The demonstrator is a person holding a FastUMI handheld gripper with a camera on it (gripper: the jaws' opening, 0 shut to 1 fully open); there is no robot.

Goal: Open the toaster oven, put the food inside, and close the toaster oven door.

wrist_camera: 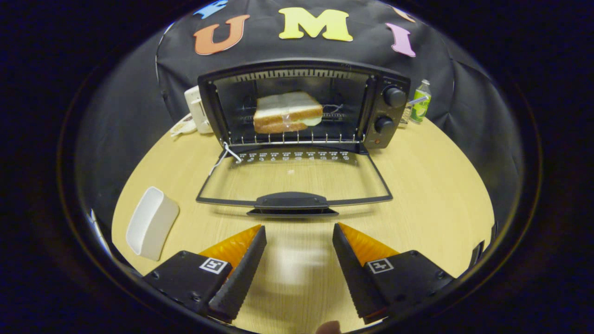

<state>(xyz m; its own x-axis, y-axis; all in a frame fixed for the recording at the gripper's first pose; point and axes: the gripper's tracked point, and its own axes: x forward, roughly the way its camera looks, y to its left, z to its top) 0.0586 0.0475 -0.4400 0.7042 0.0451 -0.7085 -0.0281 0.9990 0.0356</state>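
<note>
A black toaster oven (387, 113) stands at the far side of the wooden table. Its glass door (297, 178) lies folded down flat toward me, with the door handle (292, 202) at its near edge. A sandwich (287, 112) of white bread with a pale filling rests on the wire rack inside the oven. My gripper (299, 232) hovers over the table just short of the handle. It is open, with nothing between its fingers.
An empty white tray (152, 222) lies on the table left of the fingers. A white appliance (197, 109) stands left of the oven, and a green bottle (421, 102) to its right. The table edge (482, 218) curves round on the right.
</note>
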